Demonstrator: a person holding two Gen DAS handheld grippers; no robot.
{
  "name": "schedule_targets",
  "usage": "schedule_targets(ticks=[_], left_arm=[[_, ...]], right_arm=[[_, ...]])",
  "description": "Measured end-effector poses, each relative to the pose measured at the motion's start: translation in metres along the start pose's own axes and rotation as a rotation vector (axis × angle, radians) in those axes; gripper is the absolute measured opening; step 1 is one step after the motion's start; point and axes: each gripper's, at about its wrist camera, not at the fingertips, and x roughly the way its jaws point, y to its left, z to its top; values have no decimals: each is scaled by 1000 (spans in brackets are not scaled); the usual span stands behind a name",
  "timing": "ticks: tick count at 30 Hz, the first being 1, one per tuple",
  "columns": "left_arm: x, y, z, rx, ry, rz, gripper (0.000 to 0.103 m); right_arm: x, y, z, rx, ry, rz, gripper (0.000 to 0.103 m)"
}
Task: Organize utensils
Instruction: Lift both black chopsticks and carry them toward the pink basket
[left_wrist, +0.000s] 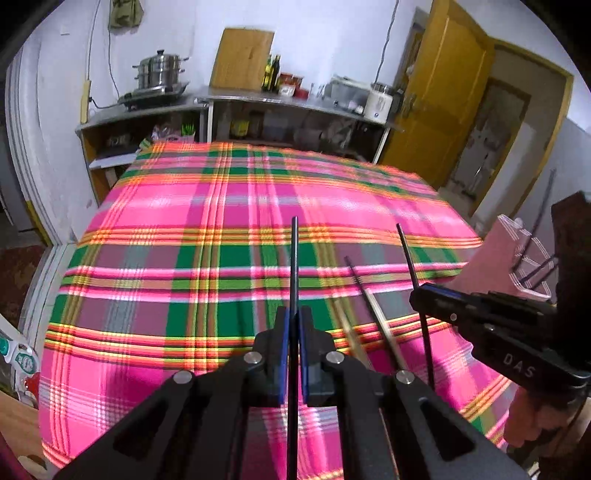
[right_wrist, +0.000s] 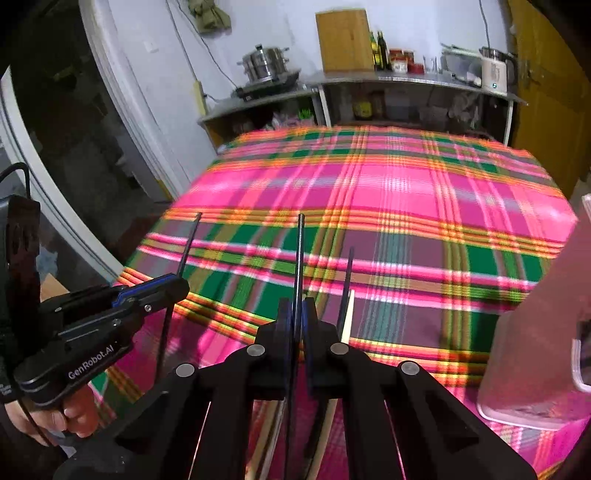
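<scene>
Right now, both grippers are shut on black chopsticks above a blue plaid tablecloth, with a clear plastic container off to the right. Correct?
Not quite: the plaid tablecloth is pink and green, not blue, as the right wrist view shows. The rest holds: the left gripper and right gripper are each shut on a black chopstick, and the clear plastic container sits right.

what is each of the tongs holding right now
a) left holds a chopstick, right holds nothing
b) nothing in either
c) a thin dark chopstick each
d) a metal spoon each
c: the left tongs are shut on a thin dark chopstick that sticks up past the tips, and the right tongs are shut on another dark chopstick above the plaid tablecloth.
</scene>
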Motion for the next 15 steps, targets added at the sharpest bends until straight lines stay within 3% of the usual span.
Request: schedule_targets(ticks=[15], left_arm=[[-73, -40, 8, 53, -89, -84, 5]], right_arm=[[-96, -3, -10, 16, -157, -3, 5]])
